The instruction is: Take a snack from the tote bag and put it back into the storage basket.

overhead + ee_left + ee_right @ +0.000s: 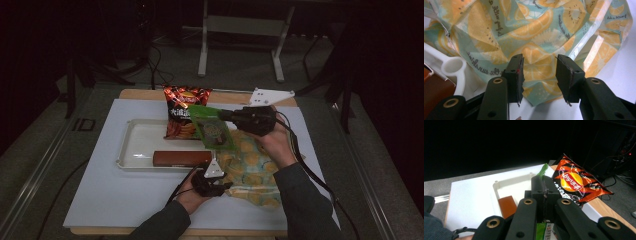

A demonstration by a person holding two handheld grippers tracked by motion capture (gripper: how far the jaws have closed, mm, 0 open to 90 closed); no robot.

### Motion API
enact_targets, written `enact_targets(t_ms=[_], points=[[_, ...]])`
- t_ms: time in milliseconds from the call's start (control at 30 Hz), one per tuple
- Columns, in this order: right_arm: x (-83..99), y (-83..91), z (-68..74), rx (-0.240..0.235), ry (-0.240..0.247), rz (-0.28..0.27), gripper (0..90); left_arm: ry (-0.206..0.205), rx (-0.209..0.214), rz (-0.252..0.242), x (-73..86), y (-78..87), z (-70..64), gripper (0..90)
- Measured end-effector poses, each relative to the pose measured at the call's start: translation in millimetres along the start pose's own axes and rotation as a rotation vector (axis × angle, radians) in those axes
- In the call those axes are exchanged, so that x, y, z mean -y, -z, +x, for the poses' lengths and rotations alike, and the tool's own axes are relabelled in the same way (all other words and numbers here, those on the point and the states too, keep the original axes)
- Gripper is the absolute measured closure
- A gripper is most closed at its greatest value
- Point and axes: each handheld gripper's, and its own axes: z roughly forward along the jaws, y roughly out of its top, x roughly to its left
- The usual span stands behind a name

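A cloth bag with an orange and kiwi print lies crumpled on the white board, right of the white tray. My left gripper is at the bag's near left corner. In the left gripper view that gripper stands open, its jaws apart on either side of the bag's edge. My right gripper is shut on a green snack packet, which hangs over the tray's right end. The right gripper view has the closed gripper with the packet's green edge sticking out past it.
A red chips bag leans at the tray's far right corner. A brown box lies along the tray's near side. The tray's looped handle is close to my left gripper. The white board covers a wooden table.
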Motion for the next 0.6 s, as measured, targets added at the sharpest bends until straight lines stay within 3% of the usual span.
enact_targets(t_ms=[333,600], points=[[-4.5,-11.1,-3.2,0.001,0.013,0.005,90.0,0.001,0.002,0.001,0.0,0.2,0.4,57.3],[-8.1,-27.9,-7.8,-0.027,0.003,-0.002,90.0,0.003,0.005,0.001,0.0,0.2,0.9,57.6]])
